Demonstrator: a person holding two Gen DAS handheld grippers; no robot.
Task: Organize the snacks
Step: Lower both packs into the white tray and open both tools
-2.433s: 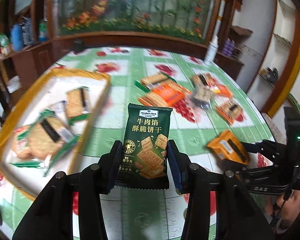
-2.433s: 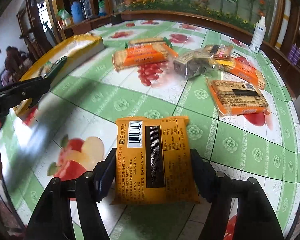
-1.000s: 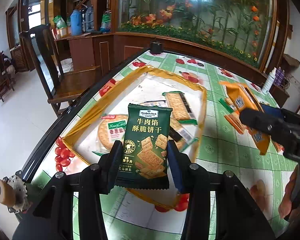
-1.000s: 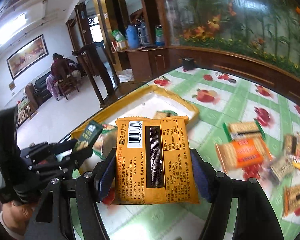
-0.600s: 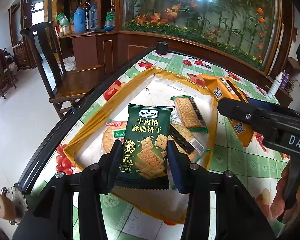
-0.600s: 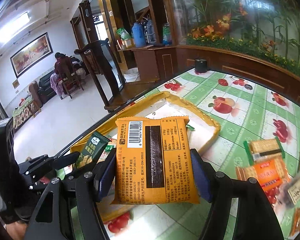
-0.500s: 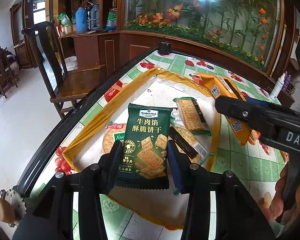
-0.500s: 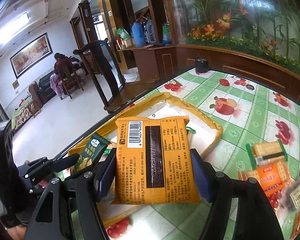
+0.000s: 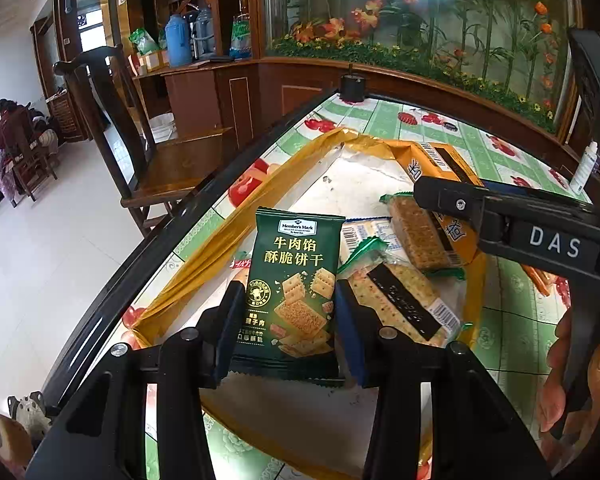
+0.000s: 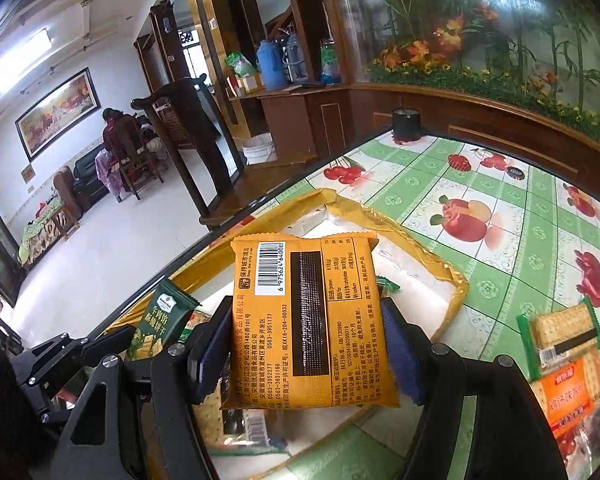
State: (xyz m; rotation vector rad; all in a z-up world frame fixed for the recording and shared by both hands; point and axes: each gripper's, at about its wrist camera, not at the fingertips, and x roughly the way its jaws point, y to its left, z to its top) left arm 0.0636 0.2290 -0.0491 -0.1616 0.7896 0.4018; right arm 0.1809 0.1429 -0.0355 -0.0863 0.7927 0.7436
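The left tool [image 9: 286,320] is clamped on a green cracker packet [image 9: 294,288], which stands upright between its two blue pads. Just beyond this packet is a shallow tray [image 9: 220,240] with a yellow rim and a white floor, lying on the worktop [image 9: 520,340] near its dark edge. In the tray, ahead and to the right of the left tool, lie a clear cracker packet with a black stripe [image 9: 400,300] and a brown cracker packet with green ends [image 9: 420,236].

The right tool [image 10: 306,344] is clamped on an orange packet [image 10: 308,320], with the barcode side facing the camera. This packet is held above the tray. From the left wrist view, the right tool comes in from the right side, with a hand [image 9: 576,380] on its handle. To the right of the right tool, more cracker packets [image 10: 564,340] lie on the green fruit-pattern cloth [image 10: 480,208], outside the tray.
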